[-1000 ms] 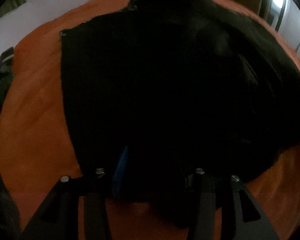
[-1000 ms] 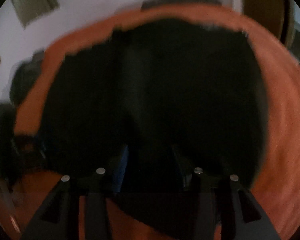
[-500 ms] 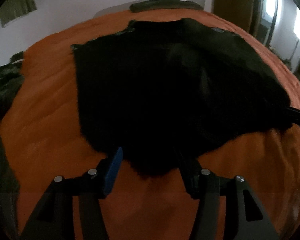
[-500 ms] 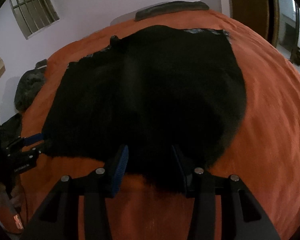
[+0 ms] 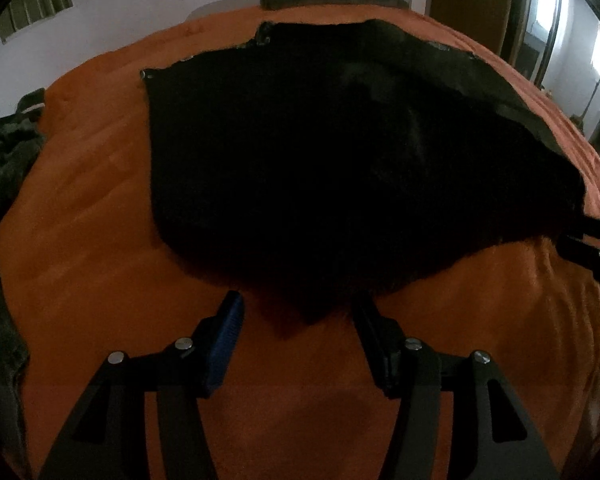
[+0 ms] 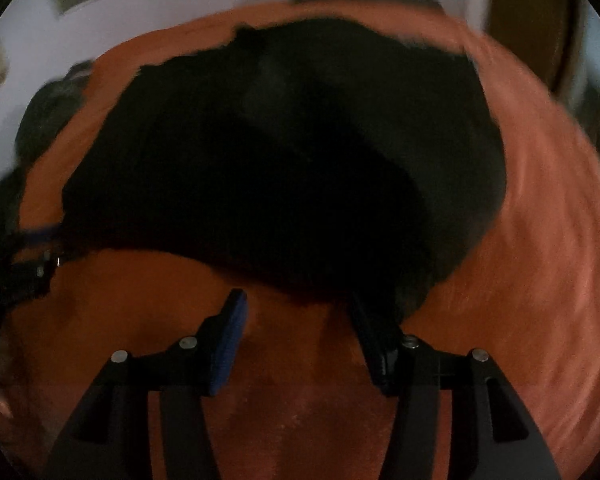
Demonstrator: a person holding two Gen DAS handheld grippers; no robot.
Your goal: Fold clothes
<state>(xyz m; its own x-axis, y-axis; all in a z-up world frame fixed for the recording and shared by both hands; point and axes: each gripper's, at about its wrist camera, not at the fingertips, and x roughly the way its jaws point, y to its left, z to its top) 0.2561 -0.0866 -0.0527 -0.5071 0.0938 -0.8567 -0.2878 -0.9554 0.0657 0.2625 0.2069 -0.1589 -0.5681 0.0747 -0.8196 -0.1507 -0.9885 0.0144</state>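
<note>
**Black Cloth Let Go on the Orange Bed**

Orange blanket [image 5: 80, 248] covers the whole bed, and a white wall stands behind it. On the blanket lies the black cloth [image 5: 340, 160], spread out wide and nearly flat.

Just below the near edge of the black cloth is the left claw [image 5: 296, 312]. Its two sides are apart, with a pointy bit of the cloth lying loose between the tips, not squeezed. The right claw [image 6: 296, 304] is by the cloth's near edge too, and it is opening right now. Its right tip looks like it touches the cloth edge, but nothing sits between the sides. That picture is blurry.

A dark pile [image 5: 4, 152] sits far to the left of the black cloth.

What could go wrong? The cloth looks bumpy in the middle, so a fold made now may come out crooked. A tip could also snag the soft blanket and lift it along with the cloth.

No words or labels can be read anywhere.
</note>
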